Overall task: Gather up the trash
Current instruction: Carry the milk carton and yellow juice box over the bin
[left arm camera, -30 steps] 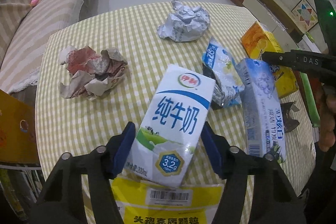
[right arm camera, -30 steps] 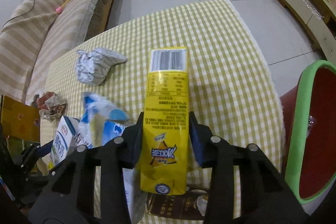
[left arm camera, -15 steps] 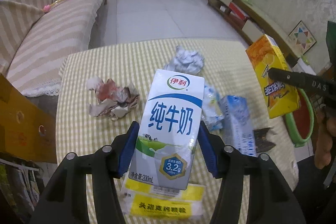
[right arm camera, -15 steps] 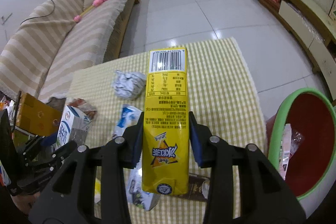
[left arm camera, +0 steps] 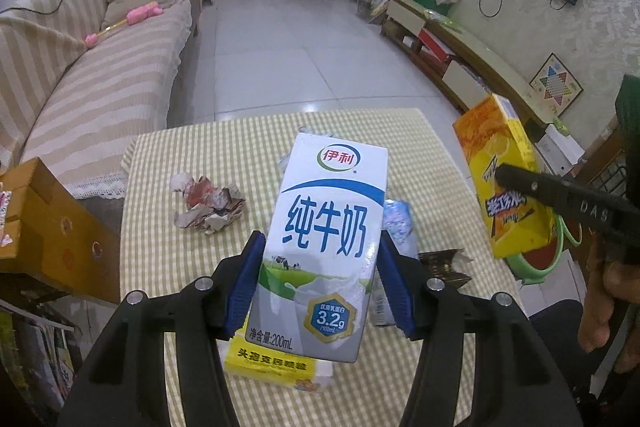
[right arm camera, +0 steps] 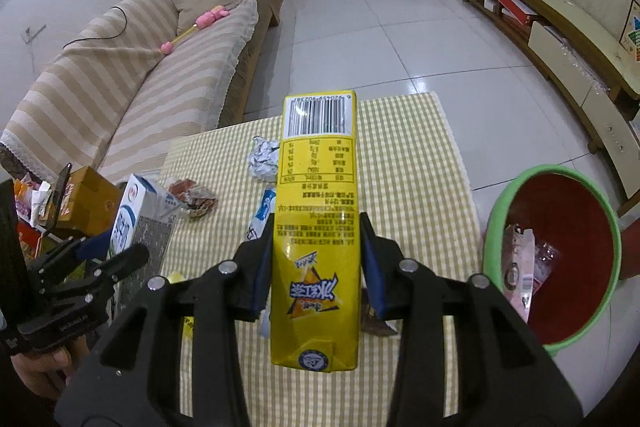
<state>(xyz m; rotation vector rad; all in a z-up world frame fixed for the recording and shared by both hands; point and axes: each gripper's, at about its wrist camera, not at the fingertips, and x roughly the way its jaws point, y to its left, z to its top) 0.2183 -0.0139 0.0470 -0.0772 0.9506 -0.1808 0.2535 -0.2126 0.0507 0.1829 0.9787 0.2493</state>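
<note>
Left wrist view: we see left gripper (left arm camera: 320, 281) jaws pinching white-blue milk carton (left arm camera: 326, 247); right gripper (right arm camera: 316, 259) jaws pinching yellow snack box (right arm camera: 314, 251) above checked surface (right arm camera: 404, 167), beside green-rimmed red bin (right arm camera: 560, 259).

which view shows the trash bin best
The right wrist view. There the green-rimmed bin shows its full opening, red inside, with wrappers already at the bottom. In the left wrist view only a sliver of its green rim shows beside the table, mostly hidden behind the yellow carton.
</note>
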